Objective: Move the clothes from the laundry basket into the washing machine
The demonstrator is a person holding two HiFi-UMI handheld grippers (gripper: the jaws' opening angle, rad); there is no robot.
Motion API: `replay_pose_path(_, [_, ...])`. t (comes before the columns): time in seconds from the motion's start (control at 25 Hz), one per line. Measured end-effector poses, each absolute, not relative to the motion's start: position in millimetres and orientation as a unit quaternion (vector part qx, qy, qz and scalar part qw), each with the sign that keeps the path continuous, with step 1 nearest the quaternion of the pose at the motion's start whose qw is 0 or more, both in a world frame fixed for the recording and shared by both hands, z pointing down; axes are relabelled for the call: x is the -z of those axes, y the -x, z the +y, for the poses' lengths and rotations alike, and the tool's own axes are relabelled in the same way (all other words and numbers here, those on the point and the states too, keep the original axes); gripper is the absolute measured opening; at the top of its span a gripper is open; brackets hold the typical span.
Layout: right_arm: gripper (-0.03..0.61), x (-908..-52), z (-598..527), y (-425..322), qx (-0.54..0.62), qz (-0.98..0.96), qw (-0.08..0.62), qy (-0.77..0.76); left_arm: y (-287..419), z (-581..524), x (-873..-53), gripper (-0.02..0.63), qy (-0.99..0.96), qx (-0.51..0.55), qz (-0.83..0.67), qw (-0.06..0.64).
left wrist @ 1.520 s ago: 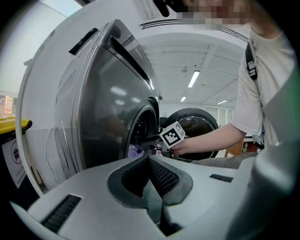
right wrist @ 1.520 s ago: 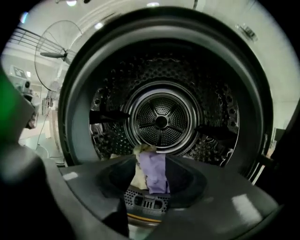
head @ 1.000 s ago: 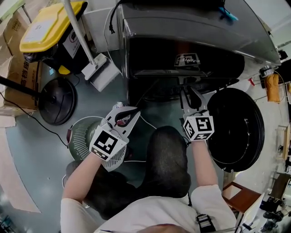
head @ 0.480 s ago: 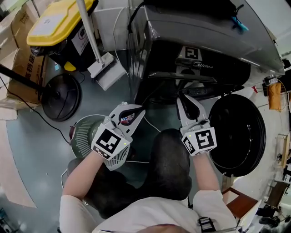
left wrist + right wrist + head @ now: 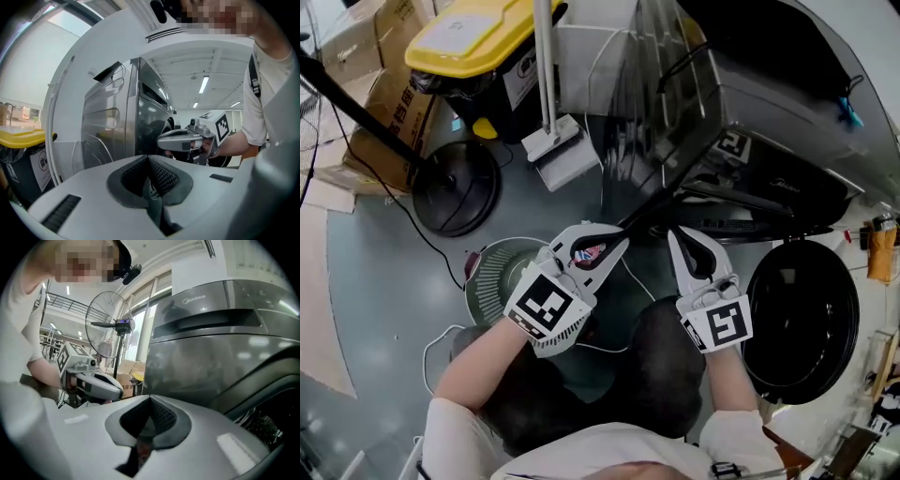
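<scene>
While the door [image 5: 802,323] gapes, right hand-held gripper [image 5: 675,236] hovers.

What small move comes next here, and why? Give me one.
Probably swing the right gripper toward the round dark washing machine door, which hangs open, to push it shut. The pale green round laundry basket shows only bare ribbed plastic where visible, and both the right and the left gripper have their fingers shut on nothing, so loading looks done.

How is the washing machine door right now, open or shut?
Open. In the head view the round door stands swung out from the front of the washing machine.
</scene>
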State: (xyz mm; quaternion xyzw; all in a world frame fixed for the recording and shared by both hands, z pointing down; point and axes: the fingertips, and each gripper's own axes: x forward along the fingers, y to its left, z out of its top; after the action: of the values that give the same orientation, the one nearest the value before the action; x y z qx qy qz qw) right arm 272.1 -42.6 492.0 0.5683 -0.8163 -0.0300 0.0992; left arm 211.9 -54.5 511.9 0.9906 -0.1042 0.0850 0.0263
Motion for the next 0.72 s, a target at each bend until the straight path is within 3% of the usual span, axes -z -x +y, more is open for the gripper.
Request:
replay_pose_path(0.24, [0.011, -486.6, -63.2, -228.2, 0.038, -0.854, 0.105, -0.507, -180.9, -79.0, -495.7, 0.006, -0.983, -0.076, -0.157, 0.052])
replay_pose_path(0.72, [0.009, -491.6, -84.6, -180.0, 0.030, -0.895, 0.099, -0.433, -147.6, -89.6, -494.4, 0.005, -0.970, -0.070, -0.233, 0.021])
